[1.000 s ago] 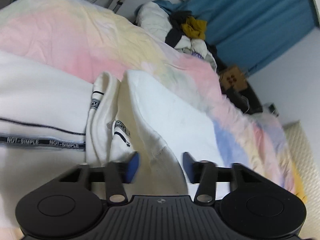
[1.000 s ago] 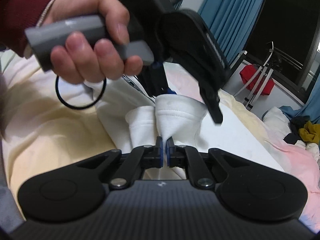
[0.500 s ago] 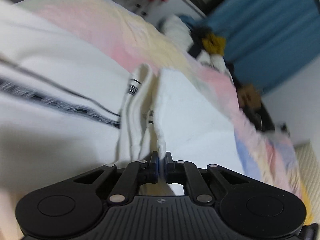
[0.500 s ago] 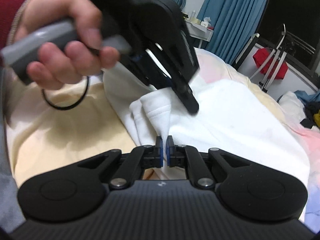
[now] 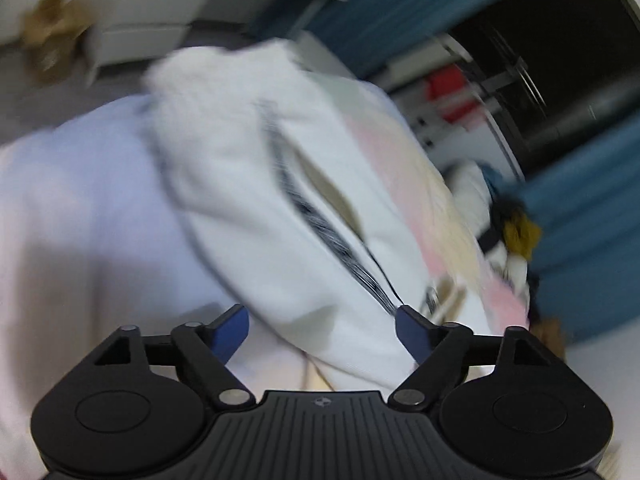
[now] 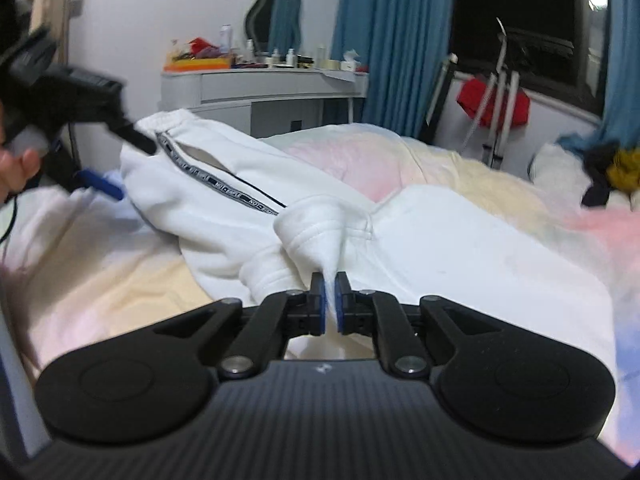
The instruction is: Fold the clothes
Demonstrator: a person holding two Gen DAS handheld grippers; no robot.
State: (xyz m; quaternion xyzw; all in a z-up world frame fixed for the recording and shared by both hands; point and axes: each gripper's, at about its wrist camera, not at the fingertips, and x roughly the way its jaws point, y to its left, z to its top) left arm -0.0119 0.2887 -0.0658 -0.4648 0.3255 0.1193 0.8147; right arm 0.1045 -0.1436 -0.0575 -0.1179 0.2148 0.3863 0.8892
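white trousers [image 6: 224,200], side tape lettering unreadable

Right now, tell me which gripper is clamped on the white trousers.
The right gripper: it pinches a trouser cuff. The left gripper has just opened, gripping nothing.

Blue curtains [image 6: 394,40], dark window [image 6: 520,20]
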